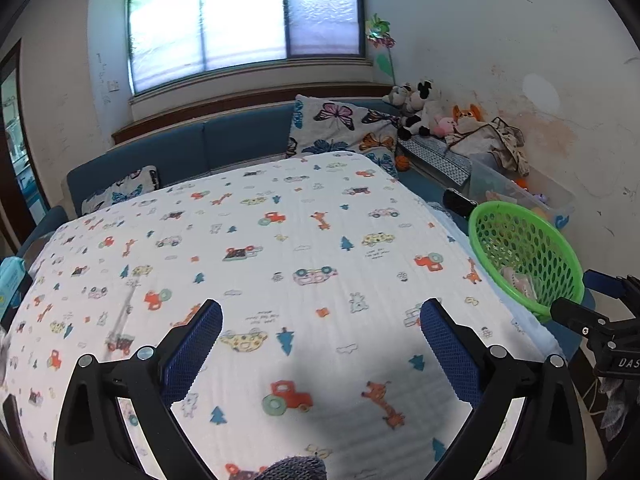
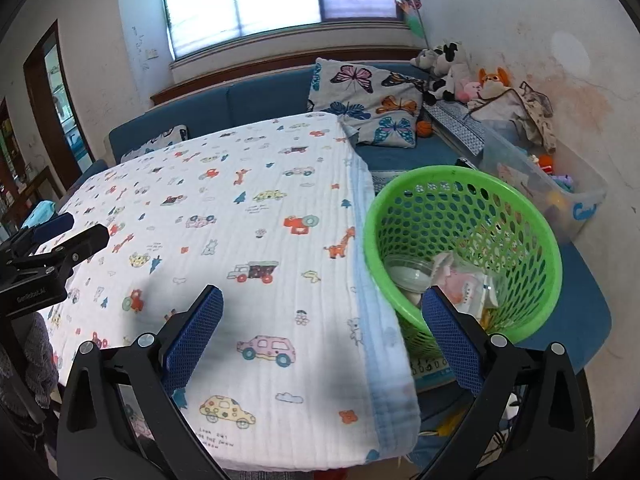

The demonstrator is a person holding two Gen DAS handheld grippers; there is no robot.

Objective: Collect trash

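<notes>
A green perforated basket (image 2: 532,240) stands on the blue bench to the right of the table; it also shows in the left wrist view (image 1: 560,248). It holds trash: a clear plastic cup (image 2: 408,276) and crumpled white and pink wrappers (image 2: 468,284). My right gripper (image 2: 322,312) is open and empty above the table's right edge, its right finger in front of the basket. My left gripper (image 1: 320,320) is open and empty above the table cloth (image 1: 280,260). No loose trash shows on the cloth.
A blue sofa (image 2: 260,108) wraps the table's far side, with butterfly pillows (image 2: 368,100) and soft toys (image 2: 452,68). A clear storage bin (image 2: 560,196) stands behind the basket. A blue wipes pack (image 1: 10,276) lies at the table's left edge.
</notes>
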